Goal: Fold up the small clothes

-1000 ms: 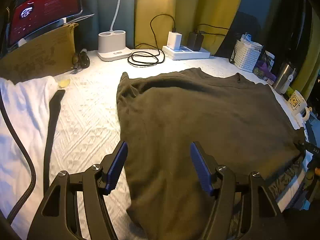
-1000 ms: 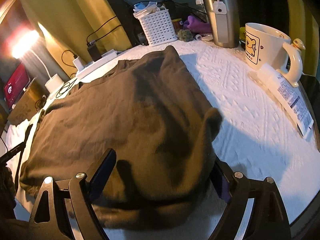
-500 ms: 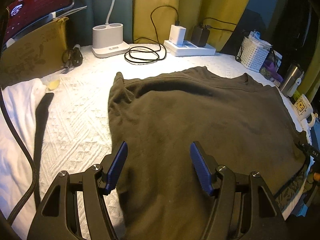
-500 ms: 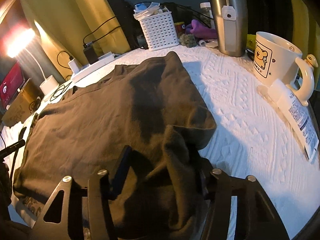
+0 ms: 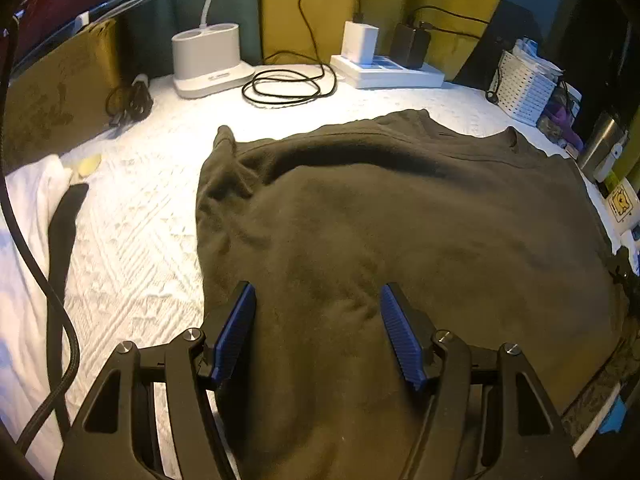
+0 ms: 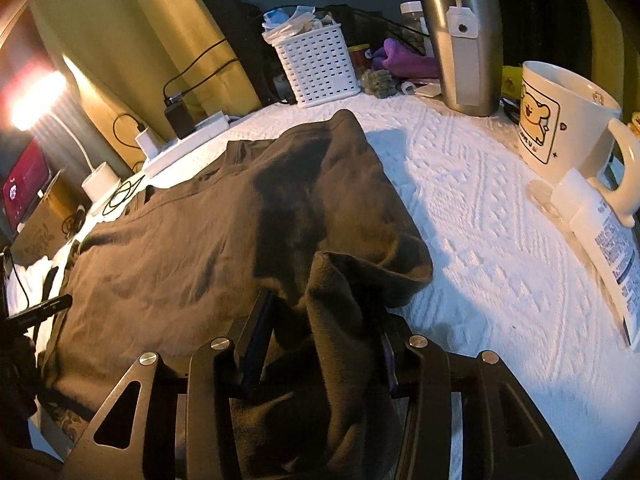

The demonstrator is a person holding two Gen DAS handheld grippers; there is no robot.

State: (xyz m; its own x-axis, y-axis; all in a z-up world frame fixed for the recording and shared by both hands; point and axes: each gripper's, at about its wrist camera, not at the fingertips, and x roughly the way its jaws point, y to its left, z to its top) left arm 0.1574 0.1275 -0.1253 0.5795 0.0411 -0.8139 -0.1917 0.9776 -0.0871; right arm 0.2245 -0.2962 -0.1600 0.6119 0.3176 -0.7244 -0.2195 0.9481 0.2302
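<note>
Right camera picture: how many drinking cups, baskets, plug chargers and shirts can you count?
Drinking cups: 2, the bear mug and the steel tumbler
Baskets: 1, the white basket
Plug chargers: 2, the white charger and the black charger
Shirts: 1, the dark shirt
Total: 6

Likely a home bedroom, quilted bedspread (image 5: 132,248), curtains (image 5: 304,12), mug (image 6: 560,120)

Both wrist views close, angled down, from opposite sides; shared: dark garment (image 5: 400,220) (image 6: 180,248), white basket (image 5: 524,88) (image 6: 320,68).
</note>
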